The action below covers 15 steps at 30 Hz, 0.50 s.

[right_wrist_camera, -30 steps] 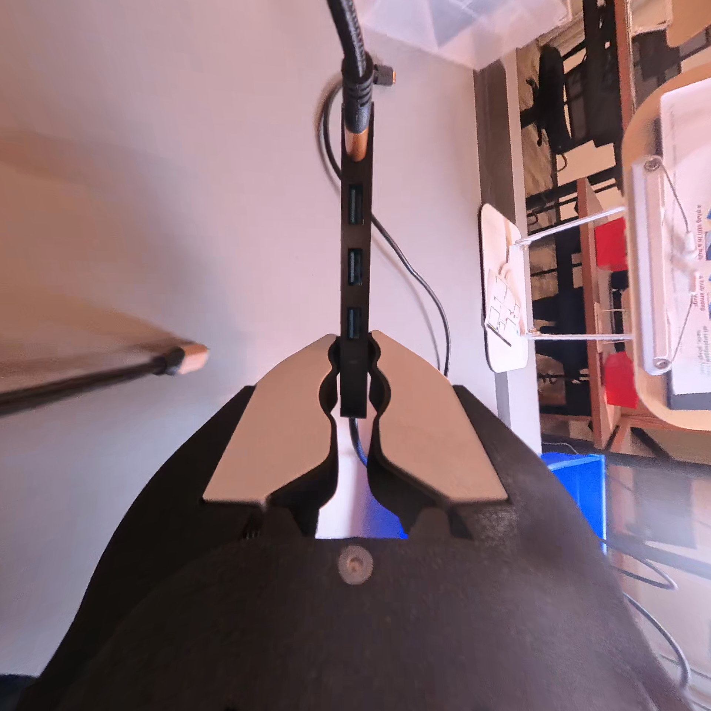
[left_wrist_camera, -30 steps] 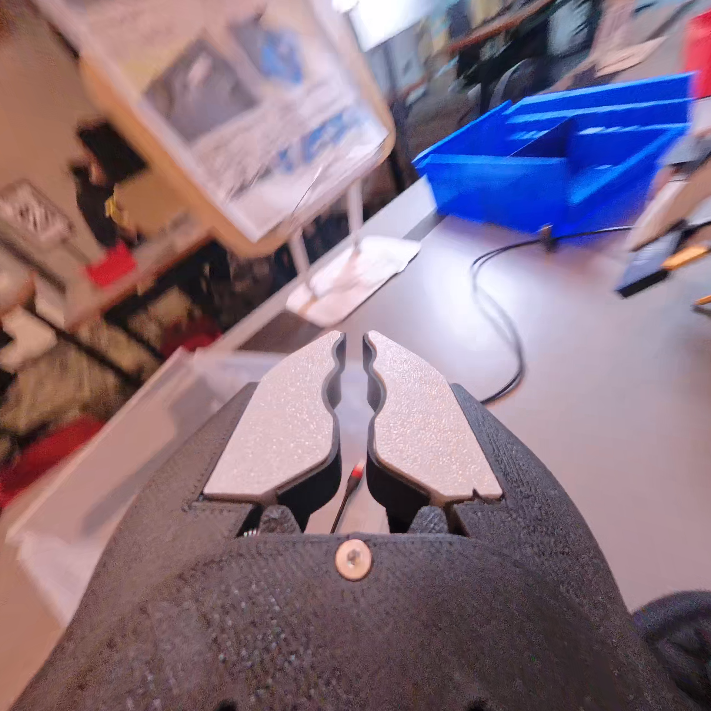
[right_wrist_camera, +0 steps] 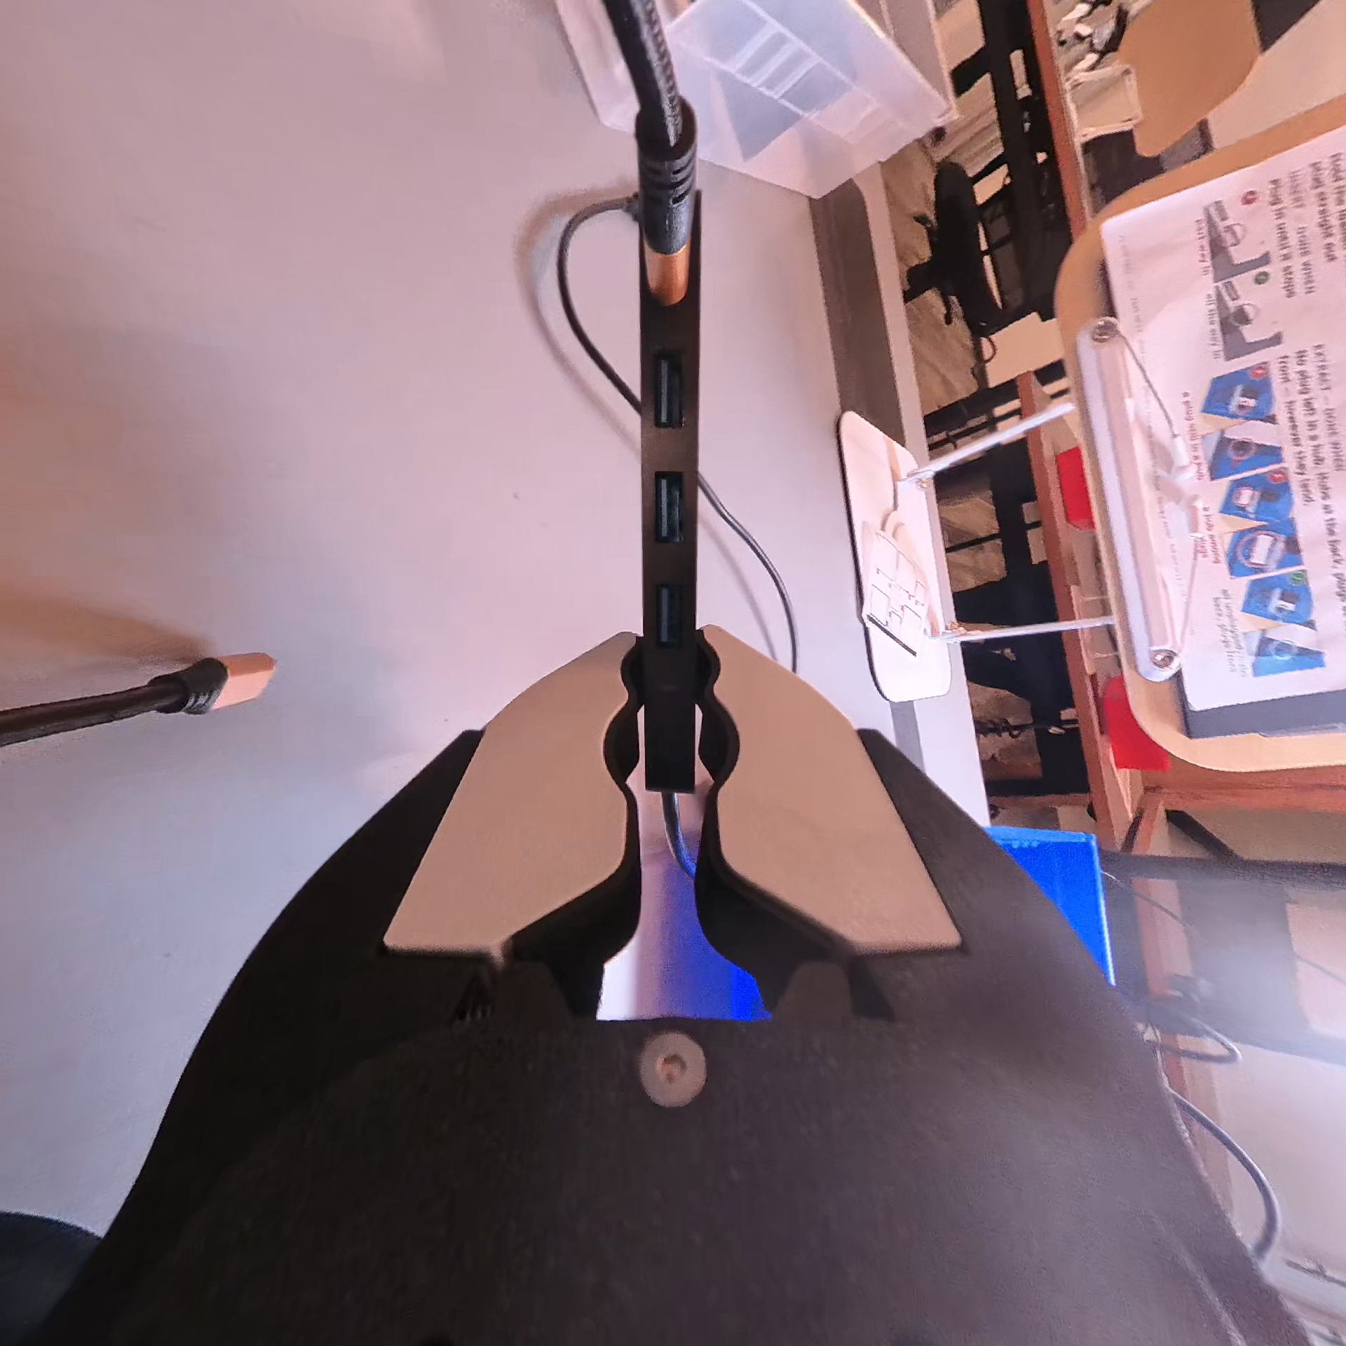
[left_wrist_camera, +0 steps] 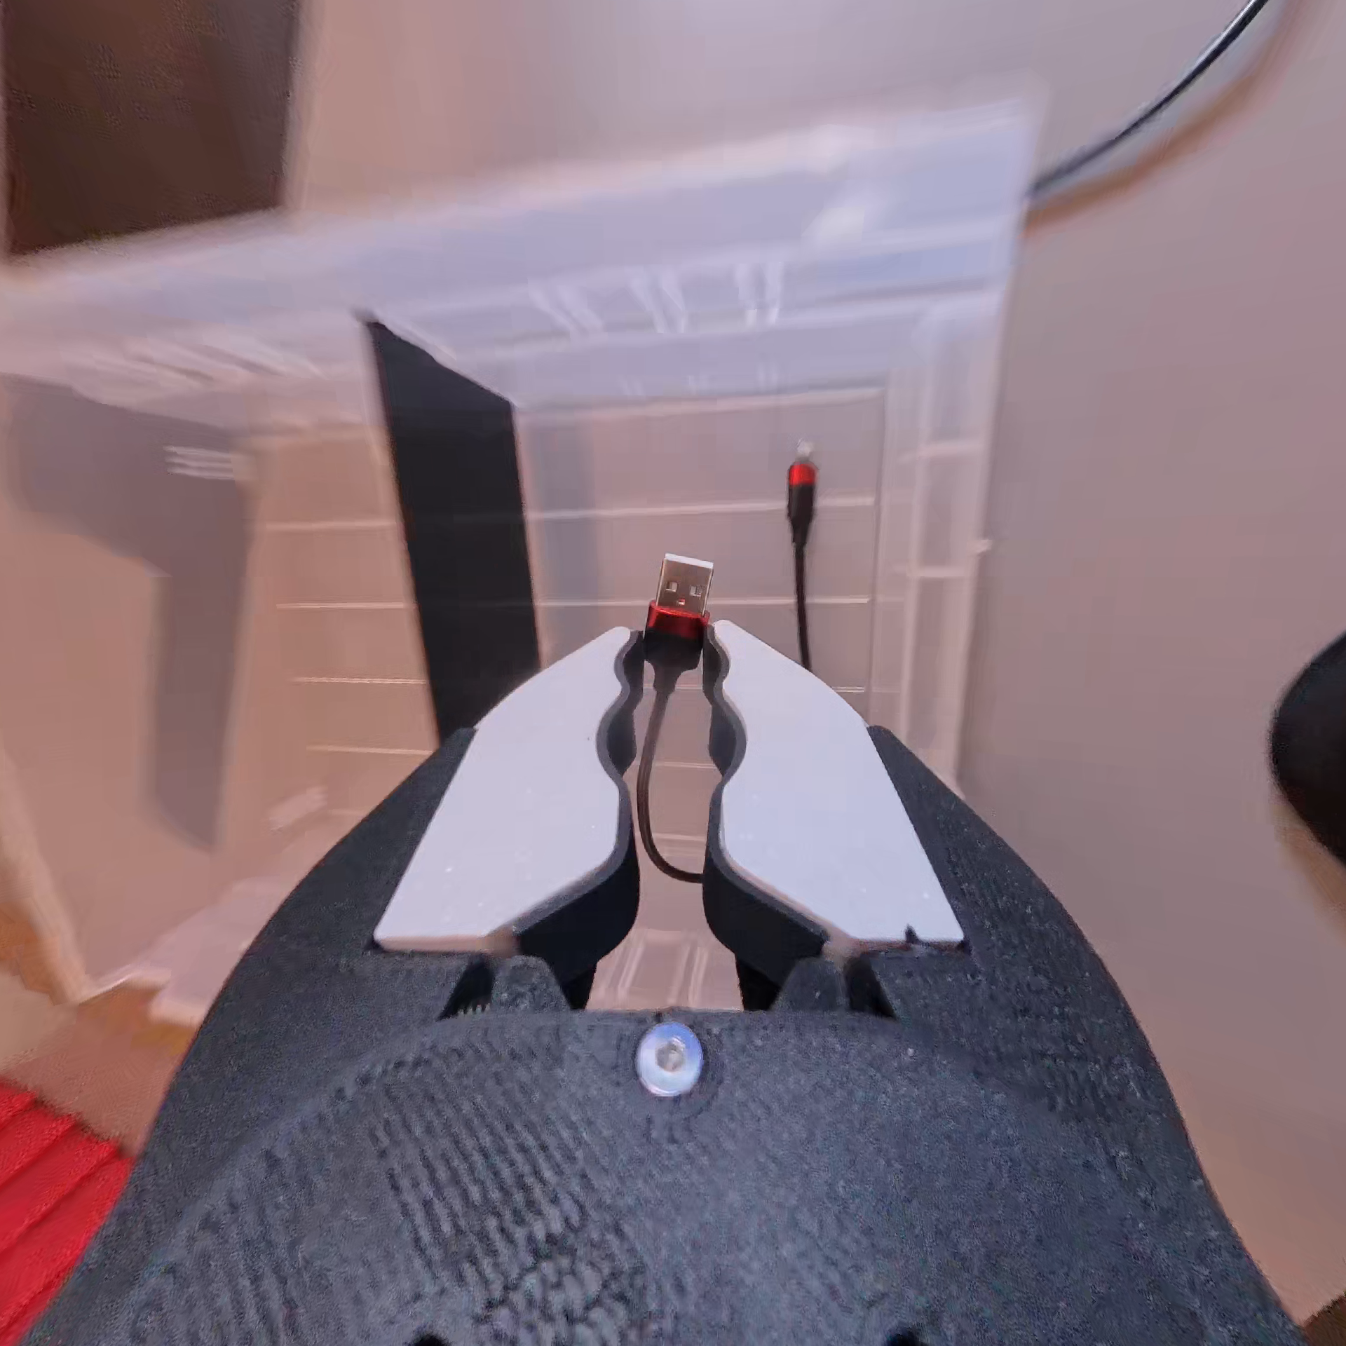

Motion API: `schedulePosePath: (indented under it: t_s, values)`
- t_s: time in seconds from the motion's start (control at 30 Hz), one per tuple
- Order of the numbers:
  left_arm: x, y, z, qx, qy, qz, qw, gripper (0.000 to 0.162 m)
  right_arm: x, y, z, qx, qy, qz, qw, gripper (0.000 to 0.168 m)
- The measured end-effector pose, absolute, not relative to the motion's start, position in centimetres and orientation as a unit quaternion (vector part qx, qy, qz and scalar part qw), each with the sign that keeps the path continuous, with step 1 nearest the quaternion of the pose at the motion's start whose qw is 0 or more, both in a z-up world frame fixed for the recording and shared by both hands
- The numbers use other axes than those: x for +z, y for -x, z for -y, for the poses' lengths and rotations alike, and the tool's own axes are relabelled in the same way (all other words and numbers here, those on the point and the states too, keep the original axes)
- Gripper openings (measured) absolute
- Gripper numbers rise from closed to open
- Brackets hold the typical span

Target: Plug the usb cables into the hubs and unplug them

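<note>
Left hand-held gripper [left_wrist_camera: 674, 641]: I'm pinching the red USB plug [left_wrist_camera: 681, 599] (metal tip protruding);
Right hand-held gripper [right_wrist_camera: 668, 644]: I'm clamping the black hub [right_wrist_camera: 668, 466]; copper-collared cable [right_wrist_camera: 664, 182] plugged in.

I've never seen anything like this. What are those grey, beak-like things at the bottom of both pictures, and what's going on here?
They are tongs with two fingers each. A person holds one pair in each hand, and a camera on each pair looks forward along its fingers, so each picture comes from one hand.

In the left wrist view, the left tongs pinch a red USB plug by its collar, metal tip pointing forward. Behind it sits a clear plastic box, blurred by motion.

In the right wrist view, the right tongs grip a slim black USB hub by one end above a white table. Three empty ports show along its edge, and a copper-collared cable is plugged into the far end. Another copper-tipped plug shows at the left.
</note>
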<state>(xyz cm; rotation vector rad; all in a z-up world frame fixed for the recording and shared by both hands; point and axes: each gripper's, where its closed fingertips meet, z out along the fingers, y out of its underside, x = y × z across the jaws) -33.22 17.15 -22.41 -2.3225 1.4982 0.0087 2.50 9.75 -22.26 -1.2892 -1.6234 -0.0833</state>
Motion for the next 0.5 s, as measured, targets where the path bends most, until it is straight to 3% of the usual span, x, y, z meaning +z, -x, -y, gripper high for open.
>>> schedulePosePath:
  t_s: [0.13,0.27,0.4,0.5]
  values:
    - [-10.9,28.5,-14.7,-0.017,0.777,-0.528,0.344,0.016,-20.5,-3.4,-10.8,-0.037,0.547,0.643,0.535,0.012]
    - [-2.0,19.6,-8.5,-0.128,0.696,-0.546,0.449,0.016,-19.0,-4.8,-12.0,-0.054,0.564,0.608,0.557,0.012]
    - [-0.1,11.2,-2.4,-0.228,0.614,-0.590,0.471,0.016,-18.0,-6.4,-12.9,-0.062,0.581,0.574,0.573,0.012]
    - [-3.5,6.6,-1.3,-0.283,0.611,-0.583,0.454,0.016,-17.8,-7.3,-13.3,-0.063,0.591,0.559,0.578,0.012]
